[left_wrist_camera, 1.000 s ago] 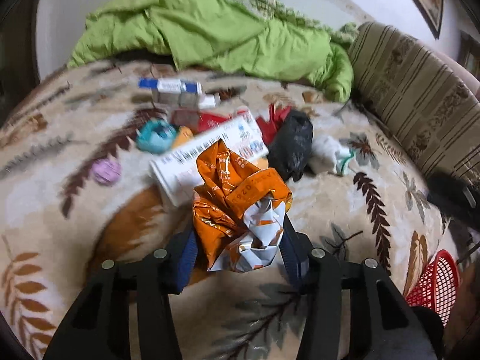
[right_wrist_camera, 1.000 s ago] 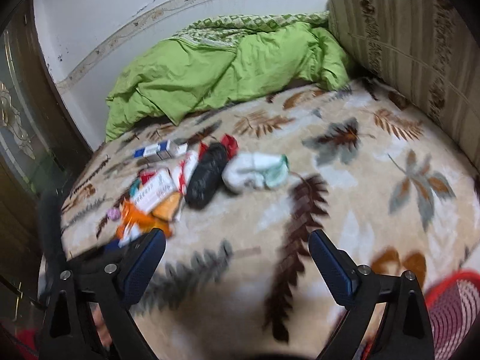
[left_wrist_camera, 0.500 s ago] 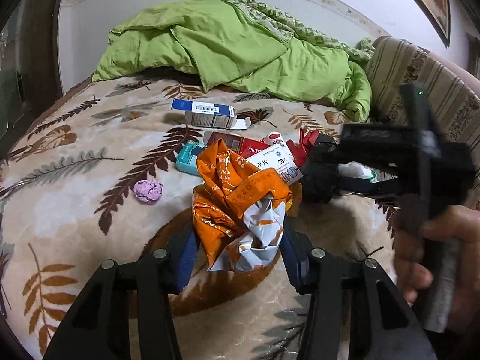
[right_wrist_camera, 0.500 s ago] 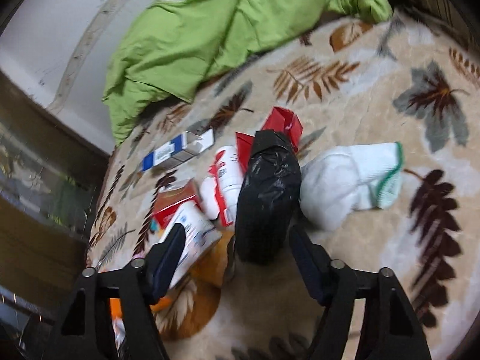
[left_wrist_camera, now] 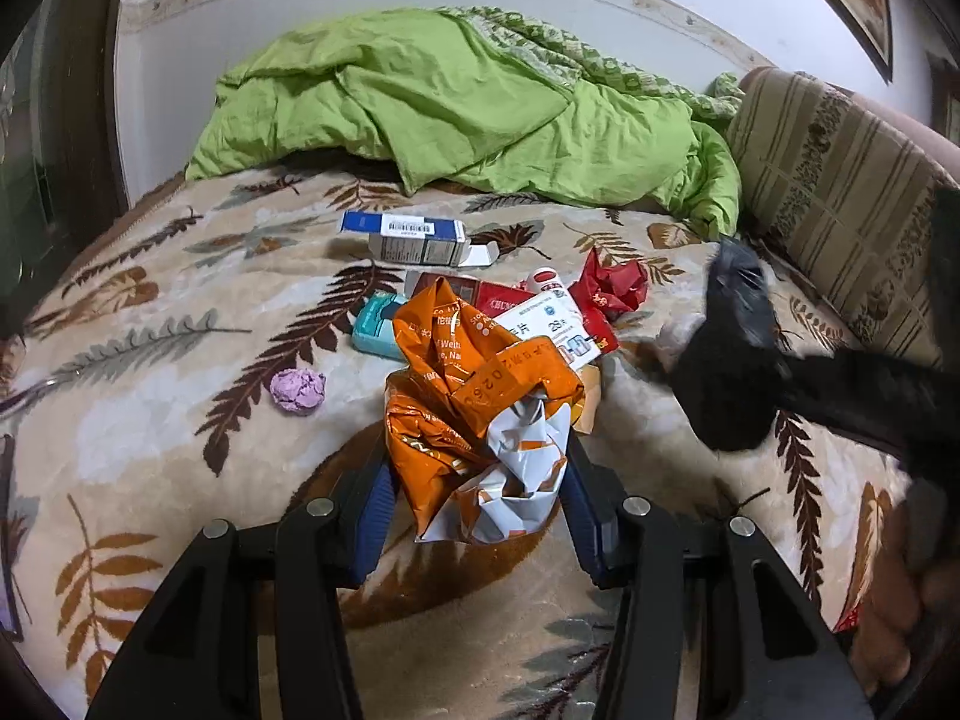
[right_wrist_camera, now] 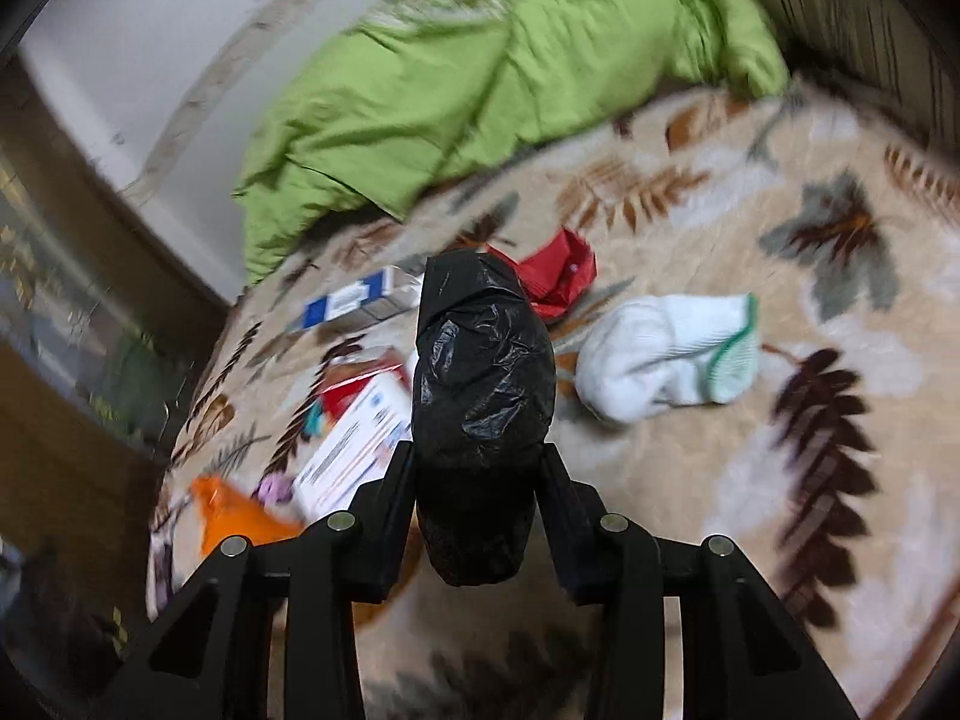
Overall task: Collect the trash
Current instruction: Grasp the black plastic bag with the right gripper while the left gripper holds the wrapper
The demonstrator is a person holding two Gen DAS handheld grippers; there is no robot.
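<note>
A crumpled orange and white wrapper (left_wrist_camera: 468,396) sits upright between the blue pads of my left gripper (left_wrist_camera: 477,480), which is shut on it above the leaf-patterned blanket (left_wrist_camera: 150,360). My right gripper (right_wrist_camera: 477,468) has its jaws closing, and its fingers press both sides of a black plastic bag (right_wrist_camera: 483,372). In the left wrist view that black bag (left_wrist_camera: 729,360) shows blurred at the right, with the hand (left_wrist_camera: 900,600) that holds the right gripper below it.
On the blanket lie a white sock (right_wrist_camera: 666,354), a red wrapper (right_wrist_camera: 558,273), a blue and white box (left_wrist_camera: 414,234), a white medicine box (left_wrist_camera: 549,324), a teal pack (left_wrist_camera: 375,330) and a purple wad (left_wrist_camera: 297,390). A green quilt (left_wrist_camera: 468,102) and striped cushion (left_wrist_camera: 840,192) lie behind.
My right gripper came in over the pile, took the black bag between its fingers and narrowed onto it; the bag has shifted right. The left gripper keeps the orange wrapper.
</note>
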